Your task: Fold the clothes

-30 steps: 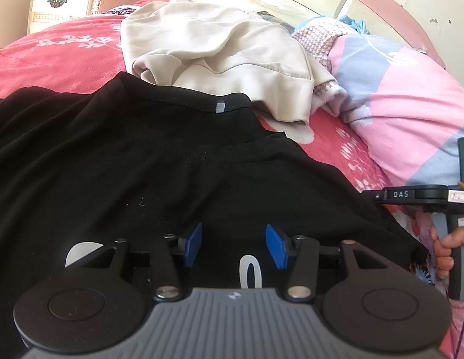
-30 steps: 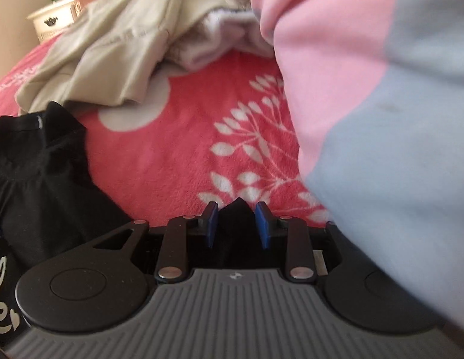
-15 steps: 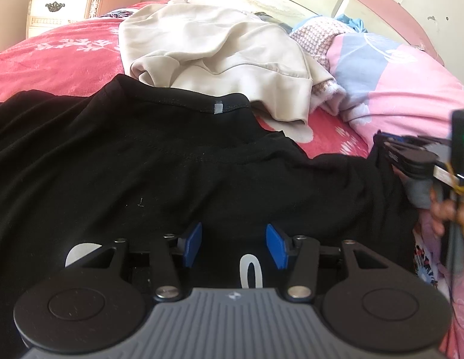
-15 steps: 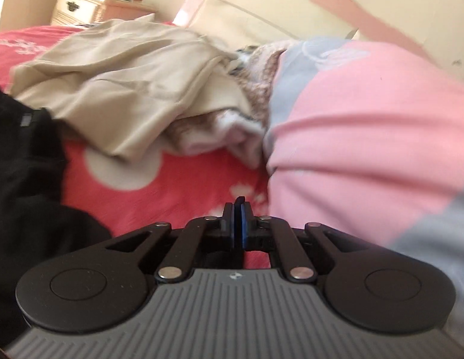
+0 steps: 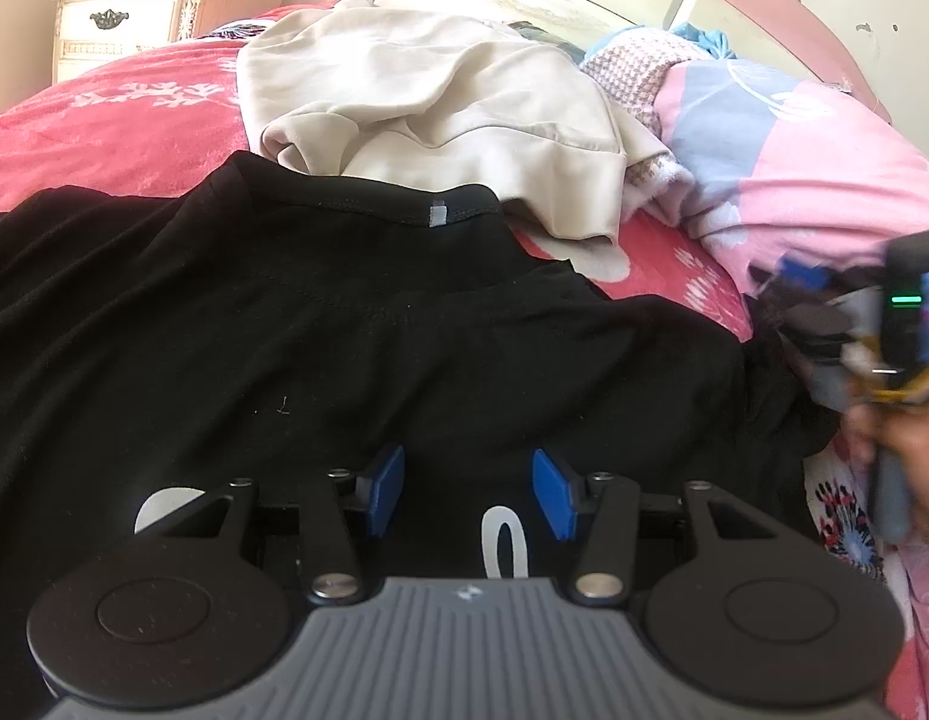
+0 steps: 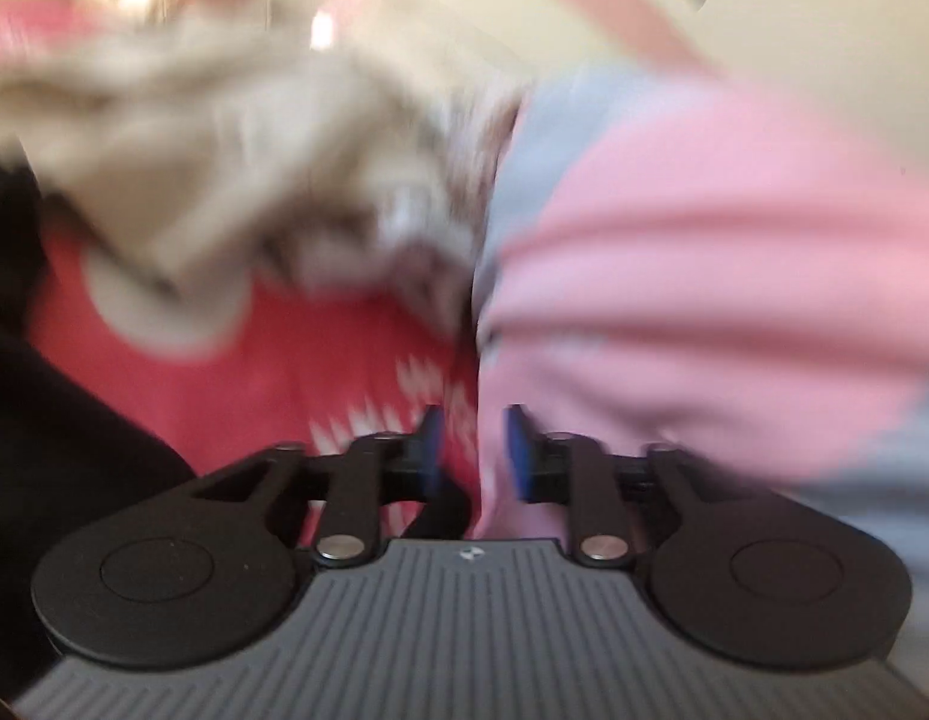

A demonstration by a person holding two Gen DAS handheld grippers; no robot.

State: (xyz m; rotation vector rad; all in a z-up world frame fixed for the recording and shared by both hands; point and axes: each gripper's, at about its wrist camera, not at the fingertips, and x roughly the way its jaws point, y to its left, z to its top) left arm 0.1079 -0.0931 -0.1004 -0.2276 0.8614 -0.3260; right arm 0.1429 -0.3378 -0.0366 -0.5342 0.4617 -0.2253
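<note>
Black cloth of the T-shirt [image 5: 344, 324] lies flat on the bed [image 5: 104, 132] beneath the left gripper [image 5: 467, 492], fingers spread and empty, the right gripper [image 6: 473, 450] likewise parted beside its sleeve, with beige garments [image 5: 440, 96] beyond the collar.

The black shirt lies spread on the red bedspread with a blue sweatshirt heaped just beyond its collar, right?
Nearly. The sweatshirt heaped beyond the collar of the black shirt is beige, not blue, as the left wrist view shows. The shirt does lie spread on the red bedspread.
</note>
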